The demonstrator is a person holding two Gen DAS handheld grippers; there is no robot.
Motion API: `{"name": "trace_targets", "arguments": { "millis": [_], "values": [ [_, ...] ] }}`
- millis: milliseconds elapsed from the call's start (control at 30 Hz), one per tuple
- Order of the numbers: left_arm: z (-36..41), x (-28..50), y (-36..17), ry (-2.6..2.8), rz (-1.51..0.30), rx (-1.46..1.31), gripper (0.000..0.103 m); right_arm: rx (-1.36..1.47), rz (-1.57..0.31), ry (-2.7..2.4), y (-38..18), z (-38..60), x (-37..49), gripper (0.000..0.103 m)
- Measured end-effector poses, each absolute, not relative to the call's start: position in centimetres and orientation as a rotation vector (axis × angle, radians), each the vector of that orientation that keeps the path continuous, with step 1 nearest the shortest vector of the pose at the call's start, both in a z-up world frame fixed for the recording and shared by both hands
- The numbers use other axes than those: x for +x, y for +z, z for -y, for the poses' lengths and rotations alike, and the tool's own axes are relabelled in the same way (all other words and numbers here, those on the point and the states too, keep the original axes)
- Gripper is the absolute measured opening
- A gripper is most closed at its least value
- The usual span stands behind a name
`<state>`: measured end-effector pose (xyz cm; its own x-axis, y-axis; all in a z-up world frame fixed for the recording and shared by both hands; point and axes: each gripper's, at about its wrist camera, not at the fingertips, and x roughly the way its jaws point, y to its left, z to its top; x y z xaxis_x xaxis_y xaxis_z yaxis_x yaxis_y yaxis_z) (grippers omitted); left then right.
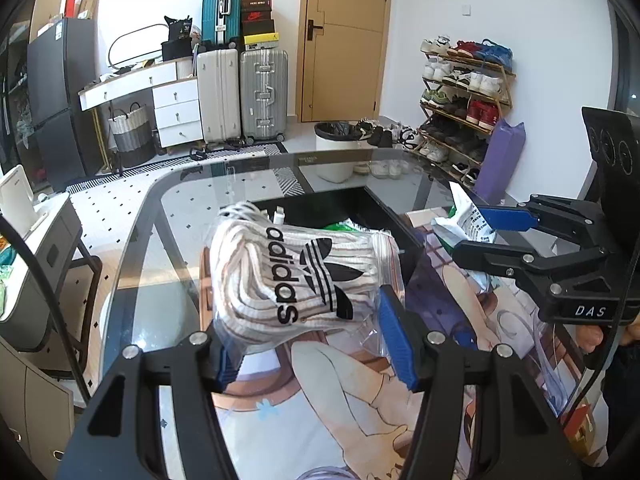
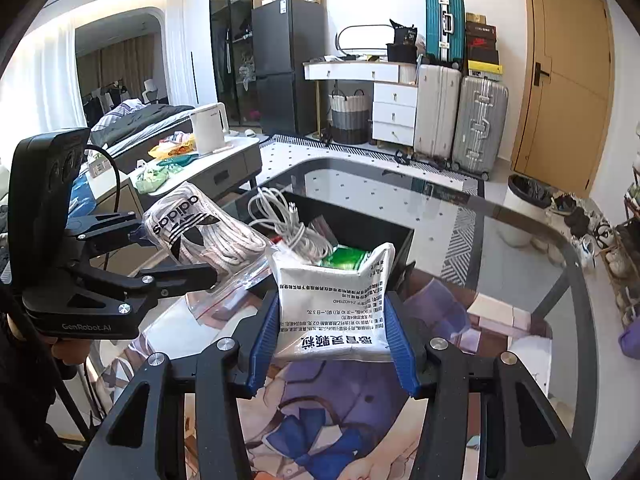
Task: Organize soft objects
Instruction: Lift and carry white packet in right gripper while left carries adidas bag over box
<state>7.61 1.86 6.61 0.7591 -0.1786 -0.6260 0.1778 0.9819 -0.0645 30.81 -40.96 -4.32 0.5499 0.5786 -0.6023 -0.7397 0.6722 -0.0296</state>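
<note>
Two grippers each clamp a soft packet above the glass table (image 1: 132, 248). Between the blue ribbed pads of the left gripper (image 1: 316, 340) sits the sock bundle (image 1: 296, 276), white ribbed knit with thin brown stripes and a black adidas trefoil, sealed in a clear zip bag whose loose crinkled edge hangs at 4 o'clock of the bundle. The jaws are clenched on it, one pad at its lower left and the other at its right side, so most of the bundle stands out beyond the fingertips.

Held by the right gripper (image 2: 332, 344), the white pouch (image 2: 334, 304) is a flat, glossy sachet printed with black Chinese text that reads upside down in the right wrist view; the pads press both its side edges, and its top corners flare outward.

Beyond both packets, at 12 o'clock, stands the black box (image 2: 400, 240), open-topped and square-walled. From the right wrist, its contents show: a coiled white cable (image 2: 288, 224) and a green packet (image 2: 346, 258). From the left wrist the socks hide most of that, leaving only a strip of green and the cable's plug. Under the glass lies a printed anime mat (image 1: 360, 392); the left wrist view alone shows the shoe rack (image 1: 460, 92) at 2 o'clock.
</note>
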Motion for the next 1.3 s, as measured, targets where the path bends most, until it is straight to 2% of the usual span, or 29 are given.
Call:
{"name": "trace_targets", "arguments": {
  "millis": [633,1300],
  "values": [
    [-2.2,9.8,9.1,-0.167,-0.621,0.013,0.059,-0.241,-0.515,0.779,-0.6,40.4,31.7,0.051],
    [-2.2,12.2,8.5,-0.161,-0.626,0.019,0.059,-0.235,-0.511,0.787,-0.8,39.1,32.8,0.051]
  ]
}}
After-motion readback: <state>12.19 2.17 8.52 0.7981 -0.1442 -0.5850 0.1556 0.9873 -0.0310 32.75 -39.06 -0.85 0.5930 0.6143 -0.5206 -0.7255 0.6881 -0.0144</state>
